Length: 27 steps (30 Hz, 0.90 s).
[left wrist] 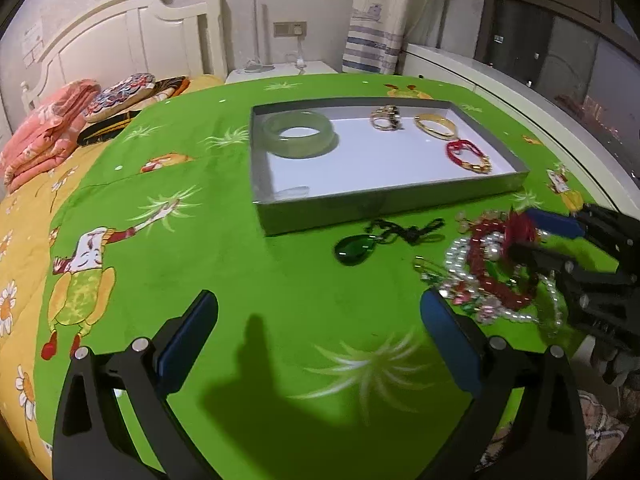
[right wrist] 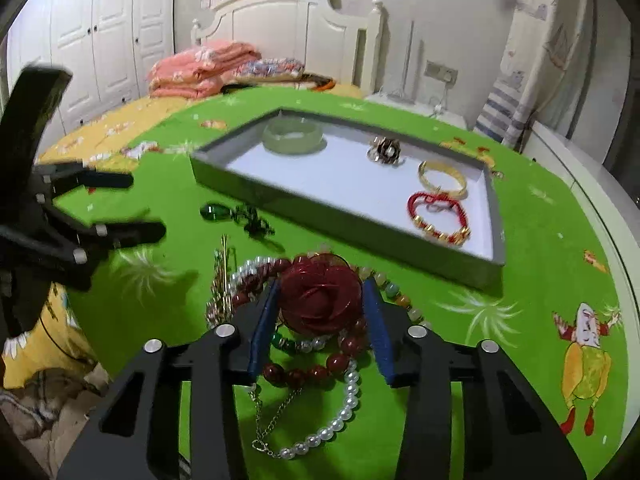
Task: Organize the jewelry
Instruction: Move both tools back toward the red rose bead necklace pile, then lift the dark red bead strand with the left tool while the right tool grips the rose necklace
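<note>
A grey tray on the green cloth holds a jade bangle, a ring cluster, a gold bangle and a red cord bracelet. In front of it lie a green pendant on a dark cord and a tangled pile of beads and pearls. My right gripper reaches into that pile, its blue pads against both sides of a dark red rose ornament. My left gripper hovers wide open over bare cloth left of the pile, with nothing between its fingers.
The green cartoon-print cloth covers a bed. Folded pink blankets and cushions lie near the white headboard. A white ledge runs along the right side below a dark window. A white wardrobe stands behind the bed.
</note>
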Motion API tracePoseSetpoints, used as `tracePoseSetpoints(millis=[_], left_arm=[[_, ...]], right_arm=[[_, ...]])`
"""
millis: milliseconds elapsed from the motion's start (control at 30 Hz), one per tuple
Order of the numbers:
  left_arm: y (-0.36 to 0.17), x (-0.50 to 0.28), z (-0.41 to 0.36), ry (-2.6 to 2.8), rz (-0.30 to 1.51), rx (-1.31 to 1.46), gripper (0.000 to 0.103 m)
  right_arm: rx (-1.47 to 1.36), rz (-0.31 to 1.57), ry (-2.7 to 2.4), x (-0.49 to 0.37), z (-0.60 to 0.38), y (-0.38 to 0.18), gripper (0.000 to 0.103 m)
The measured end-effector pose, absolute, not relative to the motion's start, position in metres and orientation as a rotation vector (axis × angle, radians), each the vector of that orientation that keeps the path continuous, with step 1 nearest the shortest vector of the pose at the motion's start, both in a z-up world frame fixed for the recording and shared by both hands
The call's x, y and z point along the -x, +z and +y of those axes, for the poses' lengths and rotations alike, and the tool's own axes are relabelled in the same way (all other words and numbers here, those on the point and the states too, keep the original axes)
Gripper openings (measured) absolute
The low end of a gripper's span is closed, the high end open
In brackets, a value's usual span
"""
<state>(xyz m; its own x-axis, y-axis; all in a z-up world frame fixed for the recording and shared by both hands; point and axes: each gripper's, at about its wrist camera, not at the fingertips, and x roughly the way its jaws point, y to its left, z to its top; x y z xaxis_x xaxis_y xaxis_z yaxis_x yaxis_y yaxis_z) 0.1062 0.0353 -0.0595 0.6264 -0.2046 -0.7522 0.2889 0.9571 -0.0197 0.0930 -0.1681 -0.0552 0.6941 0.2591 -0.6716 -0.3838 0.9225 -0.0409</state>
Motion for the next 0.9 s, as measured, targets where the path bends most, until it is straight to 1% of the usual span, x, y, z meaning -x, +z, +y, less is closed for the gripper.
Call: tracePoseSetpoints(millis=[300, 533, 700, 733, 767, 833, 900], left_arm=[[-0.053, -0.099, 0.006, -0.336, 0.827, -0.167, 0.098], [-0.057, -0.101, -0.019, -0.425, 0.842, -0.180, 0.098], [-0.059, -0.108, -0.053, -0.511, 0.846, -0.186, 0.098], [-0.063, -0.112, -0.061, -0.512, 0.852, -0.201, 0.095], [-0.067, -0.115, -0.067, -0.515, 0.863, -0.212, 0.084], [-0.076, -0.123, -0.075, -0.526, 0.901, -0.229, 0.072], [-0.080, -0.127, -0.081, -0.496, 0.890, -0.254, 0.071]], right_arm=[[0.096, 0.661, 0.342, -0.085, -0.202, -0.036, 0.040], [0.045, 0.671, 0.292, -0.085, -0.231, -0.040, 0.040], [0.034, 0.673, 0.281, -0.085, -0.239, -0.042, 0.040], [0.030, 0.673, 0.273, -0.087, -0.242, -0.043, 0.040], [0.027, 0.673, 0.267, -0.088, -0.243, -0.043, 0.040], [0.014, 0.668, 0.269, -0.089, -0.244, -0.042, 0.040], [-0.003, 0.661, 0.283, -0.088, -0.245, -0.042, 0.040]])
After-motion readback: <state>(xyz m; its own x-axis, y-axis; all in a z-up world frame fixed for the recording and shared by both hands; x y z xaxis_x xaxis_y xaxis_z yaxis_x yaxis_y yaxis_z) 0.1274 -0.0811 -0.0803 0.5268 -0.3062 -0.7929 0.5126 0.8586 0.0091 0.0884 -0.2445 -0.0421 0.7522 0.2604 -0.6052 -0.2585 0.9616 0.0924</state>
